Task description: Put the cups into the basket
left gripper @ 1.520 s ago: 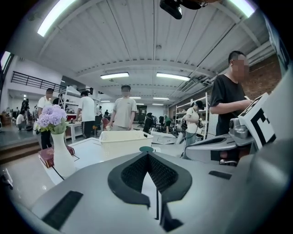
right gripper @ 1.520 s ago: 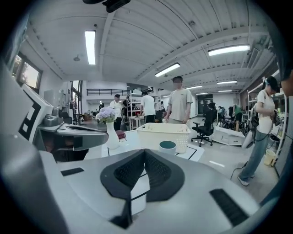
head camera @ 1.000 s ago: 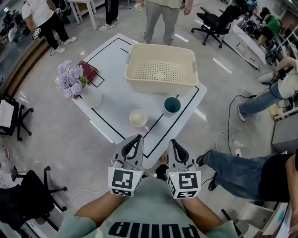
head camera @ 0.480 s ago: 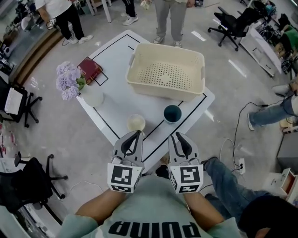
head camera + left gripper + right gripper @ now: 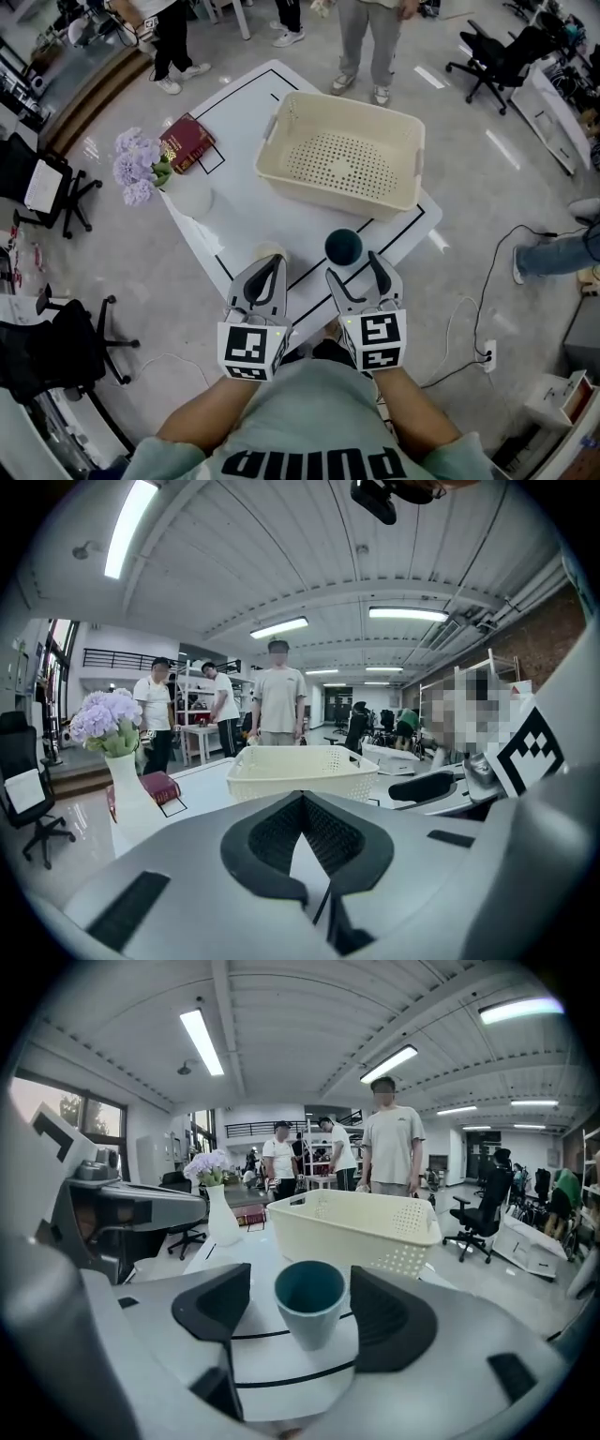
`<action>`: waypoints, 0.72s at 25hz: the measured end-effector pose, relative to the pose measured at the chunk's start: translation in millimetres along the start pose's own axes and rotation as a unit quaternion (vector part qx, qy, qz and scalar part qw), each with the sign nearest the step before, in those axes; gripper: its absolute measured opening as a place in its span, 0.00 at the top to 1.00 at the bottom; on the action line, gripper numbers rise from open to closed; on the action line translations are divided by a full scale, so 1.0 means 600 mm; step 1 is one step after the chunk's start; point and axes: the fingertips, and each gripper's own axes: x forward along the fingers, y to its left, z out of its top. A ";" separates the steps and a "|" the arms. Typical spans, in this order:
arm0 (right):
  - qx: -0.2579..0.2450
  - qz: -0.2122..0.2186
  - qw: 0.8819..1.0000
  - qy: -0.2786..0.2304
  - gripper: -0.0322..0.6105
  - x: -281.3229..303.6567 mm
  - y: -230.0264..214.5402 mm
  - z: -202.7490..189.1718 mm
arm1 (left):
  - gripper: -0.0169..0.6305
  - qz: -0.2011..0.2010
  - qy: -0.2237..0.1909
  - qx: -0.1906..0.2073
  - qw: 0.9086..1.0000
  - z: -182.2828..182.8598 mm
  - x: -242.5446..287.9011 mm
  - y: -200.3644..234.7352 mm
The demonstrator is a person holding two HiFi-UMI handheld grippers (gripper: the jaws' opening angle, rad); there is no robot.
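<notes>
A teal cup (image 5: pixel 343 247) stands upright on the white table (image 5: pixel 239 216), near its front corner. In the right gripper view the teal cup (image 5: pixel 309 1302) sits between the spread jaws of my right gripper (image 5: pixel 302 1314), untouched by either pad; those jaws are opening. The right gripper (image 5: pixel 354 272) hovers just short of it. A cream cup (image 5: pixel 267 251) is partly hidden behind the tip of my left gripper (image 5: pixel 273 269), which is shut and empty. The empty cream perforated basket (image 5: pixel 342 164) stands beyond both cups. The left gripper view does not show the cream cup.
A white vase (image 5: pixel 192 199) of purple flowers (image 5: pixel 139 164) and a red book (image 5: pixel 186 142) occupy the table's left side. Black lines mark the tabletop. People stand beyond the far edge; office chairs (image 5: pixel 56 187) and cables are on the floor around.
My right gripper's jaws have spread from shut to wide apart. Both grippers have moved forward towards the cups, and the left one now covers part of the cream cup.
</notes>
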 end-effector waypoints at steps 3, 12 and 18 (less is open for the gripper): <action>-0.006 0.005 1.000 0.013 0.42 0.024 -0.010 -0.006 | 0.97 -0.006 0.003 0.000 1.000 0.000 0.020 0.003; -0.025 0.012 0.997 0.070 0.35 0.088 0.001 -0.027 | 0.97 -0.032 0.015 0.005 0.999 -0.007 0.073 0.023; -0.034 0.000 0.996 0.087 0.35 0.107 -0.008 -0.042 | 0.97 -0.034 0.023 0.004 0.999 -0.019 0.093 0.038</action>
